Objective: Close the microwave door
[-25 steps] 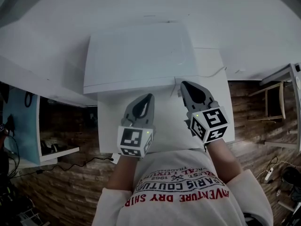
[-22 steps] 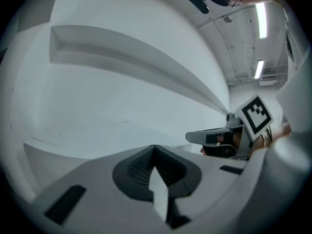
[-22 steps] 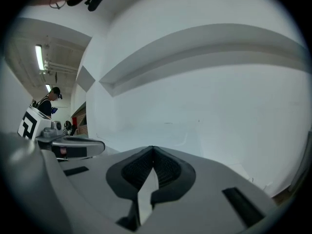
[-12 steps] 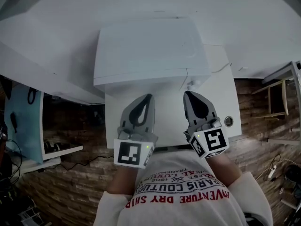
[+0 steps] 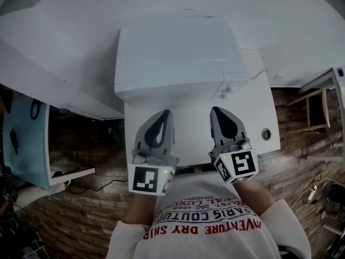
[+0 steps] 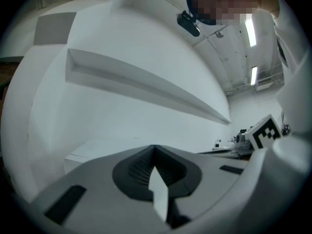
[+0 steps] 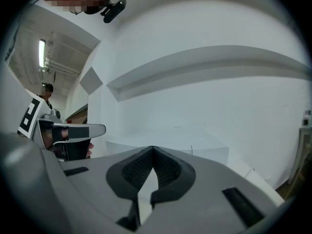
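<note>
A white microwave (image 5: 178, 53) stands at the back of a white table (image 5: 259, 112), seen from above. No door leaf sticks out over the table, so its front looks flush. Two small knobs (image 5: 229, 90) show at the front right. My left gripper (image 5: 166, 113) and right gripper (image 5: 217, 111) hover side by side over the table, a short way in front of the microwave and apart from it. Both are shut with nothing between the jaws. In the right gripper view the microwave (image 7: 185, 140) is a low white box beyond the shut tips (image 7: 153, 149).
A small round fitting (image 5: 265, 134) sits on the table's right part. A wooden chair (image 5: 312, 112) stands on the plank floor at the right, and a blue panel (image 5: 21, 144) at the left. Cables lie on the floor. A white wall with a ledge (image 6: 146, 82) rises behind the microwave.
Both grippers have drawn back from the microwave's front toward the person. The right tip was at the front edge a second ago. The head view has shifted, so the microwave sits further right.
</note>
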